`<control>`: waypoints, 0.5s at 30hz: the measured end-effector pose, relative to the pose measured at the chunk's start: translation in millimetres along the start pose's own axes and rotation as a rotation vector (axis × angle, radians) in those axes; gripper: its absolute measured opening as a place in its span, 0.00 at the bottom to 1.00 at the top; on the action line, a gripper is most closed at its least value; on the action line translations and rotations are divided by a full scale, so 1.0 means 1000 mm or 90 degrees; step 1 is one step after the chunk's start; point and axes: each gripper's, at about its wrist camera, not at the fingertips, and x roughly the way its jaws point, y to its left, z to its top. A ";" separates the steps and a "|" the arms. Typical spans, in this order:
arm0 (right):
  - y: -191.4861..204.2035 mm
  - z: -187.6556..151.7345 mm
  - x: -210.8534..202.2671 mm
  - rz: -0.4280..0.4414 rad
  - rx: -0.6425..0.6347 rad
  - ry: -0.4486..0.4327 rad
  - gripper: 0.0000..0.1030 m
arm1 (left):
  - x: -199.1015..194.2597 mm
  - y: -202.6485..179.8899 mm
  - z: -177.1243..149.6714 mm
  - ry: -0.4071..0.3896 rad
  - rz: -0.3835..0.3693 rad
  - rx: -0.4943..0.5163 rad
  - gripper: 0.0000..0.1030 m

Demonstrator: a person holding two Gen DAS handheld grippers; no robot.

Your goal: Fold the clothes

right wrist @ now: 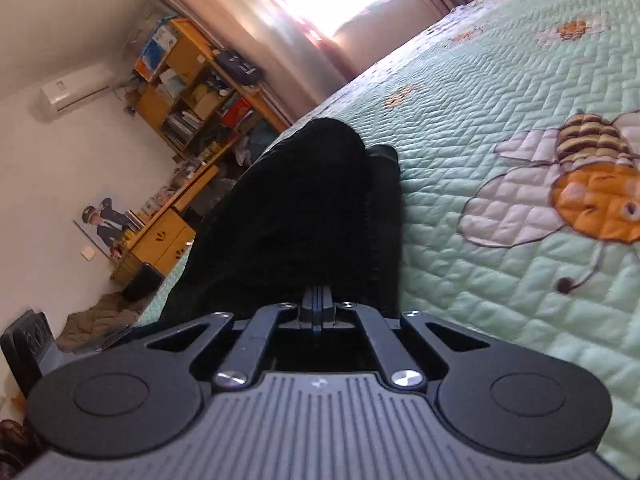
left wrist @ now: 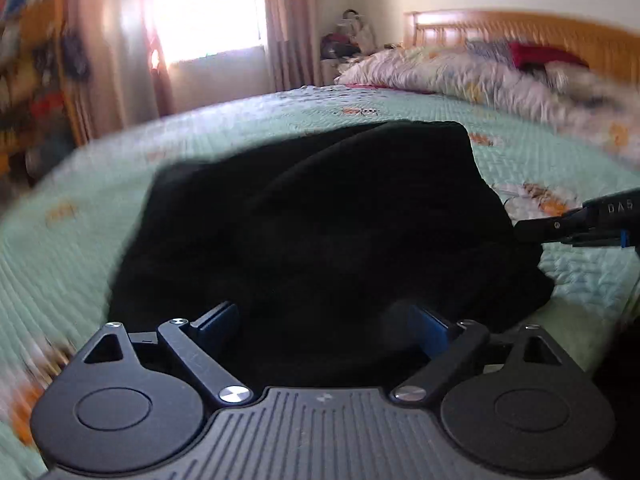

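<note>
1. A black garment [left wrist: 320, 216] lay bunched on the bed's green quilt [left wrist: 100, 200].
2. The left gripper [left wrist: 328, 320] stood with fingers spread wide, gripping nothing.
3. The right gripper [right wrist: 317, 300] had fingers clamped on the garment's edge.

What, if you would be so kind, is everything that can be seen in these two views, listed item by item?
garment: one, black, crumpled on the bed's near side
quilt: one, pale green with bee pictures, spread over the bed
pillows: pale floral, number unclear, at the head of the bed
headboard: one, wooden, behind the pillows
curtains: pinkish, either side of a bright window
shelves: one wooden unit, cluttered, by the wall
air conditioner: one, white, on the wall
left tongs: black, open, above the garment's near edge, gripping nothing
right tongs: black, shut on the garment's edge
</note>
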 end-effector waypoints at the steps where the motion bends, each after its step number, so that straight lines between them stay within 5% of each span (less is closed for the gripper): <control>1: 0.006 0.002 0.002 -0.012 -0.025 0.004 0.00 | 0.001 -0.001 0.002 -0.001 0.000 0.004 0.90; 7: 0.016 0.012 -0.001 -0.037 -0.062 0.022 0.01 | 0.008 -0.003 -0.001 -0.011 0.000 0.025 0.90; 11: 0.049 0.032 -0.013 -0.034 -0.106 -0.036 0.20 | 0.005 -0.010 -0.007 -0.013 -0.004 0.035 0.90; 15: 0.092 0.066 0.012 0.085 -0.170 -0.074 0.34 | 0.005 -0.015 -0.009 -0.017 -0.004 0.048 0.90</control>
